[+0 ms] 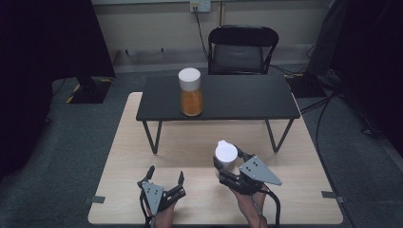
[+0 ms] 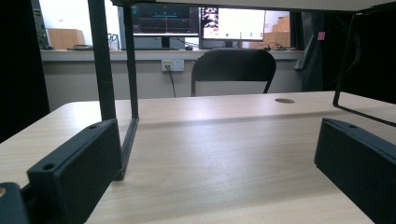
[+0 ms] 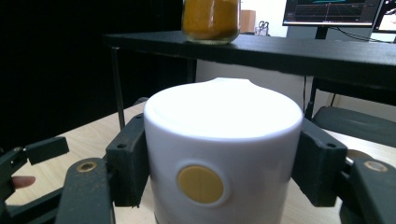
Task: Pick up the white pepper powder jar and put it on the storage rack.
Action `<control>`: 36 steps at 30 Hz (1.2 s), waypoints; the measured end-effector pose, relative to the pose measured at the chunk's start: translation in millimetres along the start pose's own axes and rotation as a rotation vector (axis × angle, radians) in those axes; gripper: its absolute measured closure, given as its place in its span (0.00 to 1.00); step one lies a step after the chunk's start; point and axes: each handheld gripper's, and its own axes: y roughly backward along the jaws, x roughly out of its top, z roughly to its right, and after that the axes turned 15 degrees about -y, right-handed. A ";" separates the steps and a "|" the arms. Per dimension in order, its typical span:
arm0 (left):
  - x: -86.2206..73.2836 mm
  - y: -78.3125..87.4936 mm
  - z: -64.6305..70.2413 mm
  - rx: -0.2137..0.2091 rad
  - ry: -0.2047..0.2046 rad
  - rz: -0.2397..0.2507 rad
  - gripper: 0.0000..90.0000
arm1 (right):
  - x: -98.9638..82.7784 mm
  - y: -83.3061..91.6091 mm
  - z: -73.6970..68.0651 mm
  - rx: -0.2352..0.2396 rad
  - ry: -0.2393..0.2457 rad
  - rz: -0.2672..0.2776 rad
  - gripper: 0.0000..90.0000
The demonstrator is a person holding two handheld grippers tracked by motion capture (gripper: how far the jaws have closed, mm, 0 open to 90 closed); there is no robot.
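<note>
white jar [image 1: 226, 153]: clamped in right tongs [image 1: 227, 164], upright, lid on, in front of the black shelf [image 1: 247, 97], off its right-hand half
jar detail: round yellow disc [image 3: 200, 184] on the side wall facing the right gripper view; small spout-like bump on the far rim of the lid
right tongs: closed on white jar, one pad [image 3: 127, 158] pressed on each side of the body; grey three-cornered plate on top, cable trailing back past the hand
left tongs [image 1: 165, 176]: apart, nothing between them, low over the desk [image 1: 190, 142], in front of the shelf's left leg [image 2: 103, 60]; jaws point under the shelf
orange jar [image 1: 191, 92]: on top of the black shelf, left of centre, white cap, orange contents; bottom part seen above the white jar in right gripper view [image 3: 211, 21]
black shelf: stands on the far half of the desk on thin metal legs
chair [image 1: 243, 49]: behind the shelf, beyond the desk's far edge
monitors [image 2: 201, 21]: behind the chair, on a counter, lit
</note>
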 end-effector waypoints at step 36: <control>0.1 0.1 0.0 0.000 0.000 -0.001 0.00 | 82.5 -29.5 1.5 0.011 0.034 0.012 0.34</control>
